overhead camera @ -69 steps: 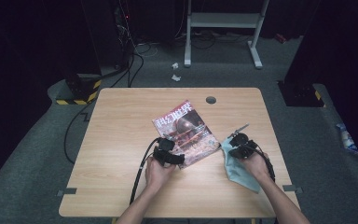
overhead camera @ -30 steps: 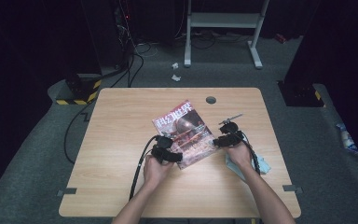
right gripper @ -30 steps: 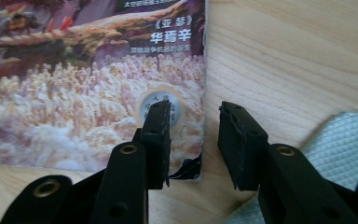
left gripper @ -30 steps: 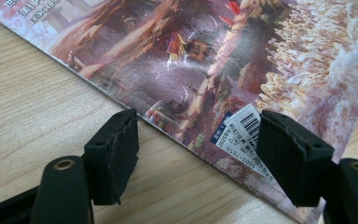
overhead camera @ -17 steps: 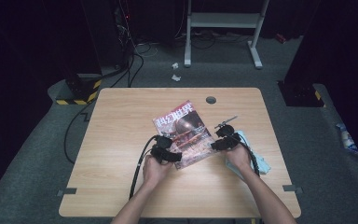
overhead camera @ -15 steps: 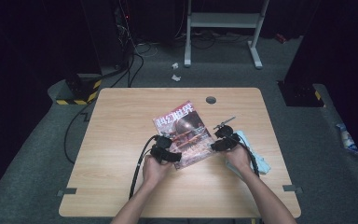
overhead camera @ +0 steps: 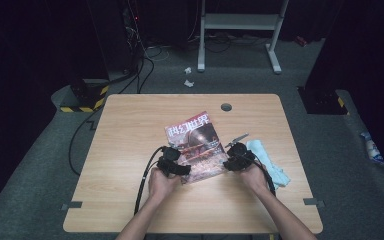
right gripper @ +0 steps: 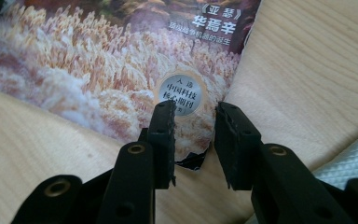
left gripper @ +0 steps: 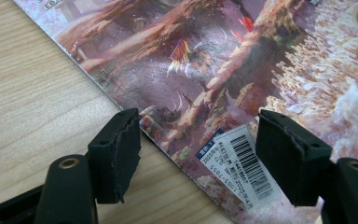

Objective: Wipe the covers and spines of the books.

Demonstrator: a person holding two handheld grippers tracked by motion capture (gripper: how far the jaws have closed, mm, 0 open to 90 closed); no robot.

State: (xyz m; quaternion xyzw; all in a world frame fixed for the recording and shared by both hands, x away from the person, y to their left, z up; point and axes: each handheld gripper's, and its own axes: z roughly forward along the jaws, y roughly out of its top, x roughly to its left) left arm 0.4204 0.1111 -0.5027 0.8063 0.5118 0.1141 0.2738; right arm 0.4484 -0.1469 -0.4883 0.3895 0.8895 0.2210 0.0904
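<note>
The right gripper (overhead camera: 234,161) is set at the magazine's (overhead camera: 196,146) near right corner, at about five o'clock on the cover. Its jaws have just been closing and are now parted narrowly, straddling the curled, slightly torn corner (right gripper: 192,158); the pads are not seen to press on the paper, so no grasp is established. The left gripper (overhead camera: 174,163) is held over the near left corner, at about seven o'clock, with its jaws spread wide; the edge bearing the barcode label (left gripper: 240,163) lies between them, untouched.

The magazine lies closed and flat, cover up, near the middle of the wooden table (overhead camera: 130,125), turned slightly out of square. A light blue cloth (overhead camera: 272,162) lies crumpled just beside the right hand, at about three o'clock from the magazine.

It is judged that the work stands at the approach stage. Done: both grippers are positioned at the near corners. Left: the right jaws are to be closed on the corner, and the cover is to be lifted or the magazine moved; neither is yet begun.
</note>
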